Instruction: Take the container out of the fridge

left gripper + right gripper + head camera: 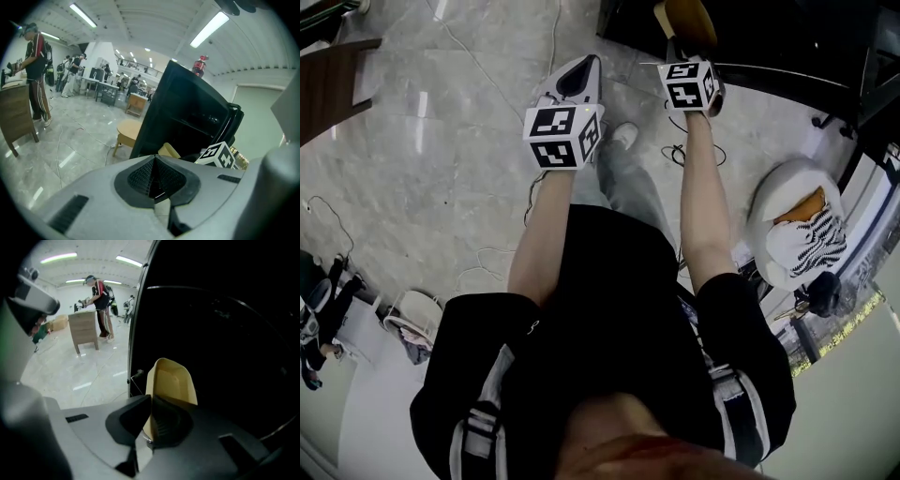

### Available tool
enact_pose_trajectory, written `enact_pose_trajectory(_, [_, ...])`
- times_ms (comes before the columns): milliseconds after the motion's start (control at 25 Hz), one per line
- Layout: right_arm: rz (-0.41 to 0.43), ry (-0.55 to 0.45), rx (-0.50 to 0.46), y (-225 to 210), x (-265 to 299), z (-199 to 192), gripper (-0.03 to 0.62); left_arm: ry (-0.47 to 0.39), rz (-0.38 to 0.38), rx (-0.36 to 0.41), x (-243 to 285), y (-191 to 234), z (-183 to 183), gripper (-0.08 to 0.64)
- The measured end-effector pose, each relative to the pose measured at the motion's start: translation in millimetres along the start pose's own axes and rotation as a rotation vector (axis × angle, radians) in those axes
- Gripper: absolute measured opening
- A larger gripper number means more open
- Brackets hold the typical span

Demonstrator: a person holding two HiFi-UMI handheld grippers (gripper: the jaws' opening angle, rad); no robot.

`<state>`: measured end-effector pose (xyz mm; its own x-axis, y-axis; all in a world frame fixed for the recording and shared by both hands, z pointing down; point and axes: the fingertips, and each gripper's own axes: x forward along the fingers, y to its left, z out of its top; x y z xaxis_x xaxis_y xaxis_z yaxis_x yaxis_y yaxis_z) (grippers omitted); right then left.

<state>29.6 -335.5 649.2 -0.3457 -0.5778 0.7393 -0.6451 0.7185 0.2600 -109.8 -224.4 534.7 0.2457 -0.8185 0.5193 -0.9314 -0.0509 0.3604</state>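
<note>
A tan plastic container [171,379] stands on edge between my right gripper's [150,422] jaws, which are shut on its rim. Behind it is the dark inside of the black fridge [220,333], with a thin shelf line across it. In the head view the container [690,19] shows just past the right gripper's [673,45] marker cube, at the fridge's [769,37] front. My left gripper [153,178] is shut with nothing in it. It hangs left of the fridge [187,115], level with the container [168,151]. The left gripper [586,66] points at the floor.
Cables [675,150] trail over the grey marble floor. A small round wooden table [129,131] stands left of the fridge. A white round seat with striped cloth [797,225] is at the right. People stand by a wooden cabinet [84,331] further off.
</note>
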Motion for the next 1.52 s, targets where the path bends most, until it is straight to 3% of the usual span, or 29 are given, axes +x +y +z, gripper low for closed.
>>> enact_pose_trajectory(160, [0.002,-0.084,0.171,5,-53,-1,0.018,-0.03,-0.015,0.022,-14,-27,3,0.008])
enact_pose_trajectory(360, [0.072,-0.231,0.474,10,-111,-2,0.018,-0.083,-0.037,0.049,-24,-64,12,0.008])
enact_pose_trajectory(520, [0.101,-0.349,0.599,6,-158,6,0.017,-0.135,-0.065,0.087,-31,-95,26,0.008])
enact_pose_trajectory(1000, [0.087,-0.75,0.601,-58,-300,67,0.017,-0.336,-0.098,0.23,-60,-161,105,0.008])
enact_pose_trajectory(1520, [0.087,-0.883,0.507,-81,-338,103,0.017,-0.442,-0.139,0.312,-72,-195,147,0.008])
